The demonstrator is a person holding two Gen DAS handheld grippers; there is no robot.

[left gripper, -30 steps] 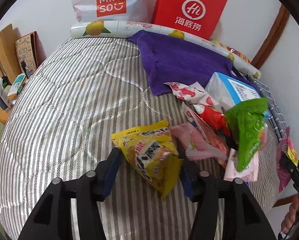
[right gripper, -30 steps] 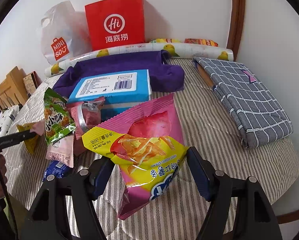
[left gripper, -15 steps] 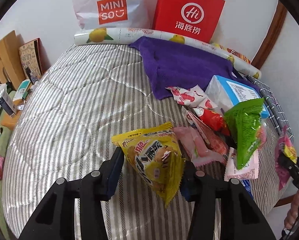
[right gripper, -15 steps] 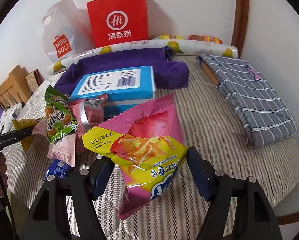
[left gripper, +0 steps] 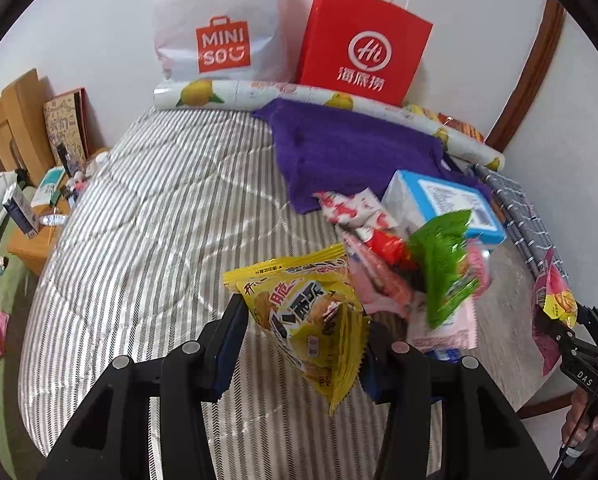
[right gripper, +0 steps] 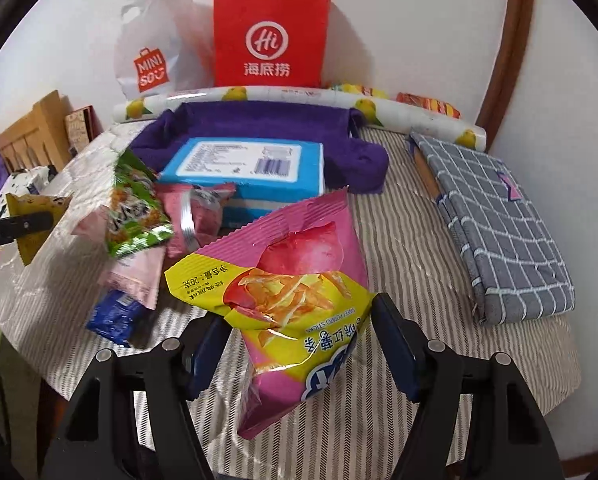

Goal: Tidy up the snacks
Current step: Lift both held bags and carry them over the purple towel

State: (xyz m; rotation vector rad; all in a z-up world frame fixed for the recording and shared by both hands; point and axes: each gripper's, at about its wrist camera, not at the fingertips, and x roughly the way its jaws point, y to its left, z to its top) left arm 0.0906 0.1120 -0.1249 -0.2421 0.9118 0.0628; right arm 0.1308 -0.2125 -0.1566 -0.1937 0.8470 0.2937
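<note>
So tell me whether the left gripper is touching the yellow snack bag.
Touching. The left wrist view shows the left gripper pressed on both sides of the yellow snack bag, which hangs lifted above the striped bed.

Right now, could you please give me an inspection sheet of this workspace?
Surface: striped quilt, mostly bare on its left side.
Job's things: yellow bag; pink bag; green bag, blue box and small packets piled between.
Clutter: purple towel, grey checked cloth, lemon-print roll.
Grippers: left gripper shut on yellow bag; right gripper closing on pink bag.
Cables: nothing seen.
Surroundings: red bag and white bag against the wall.
</note>
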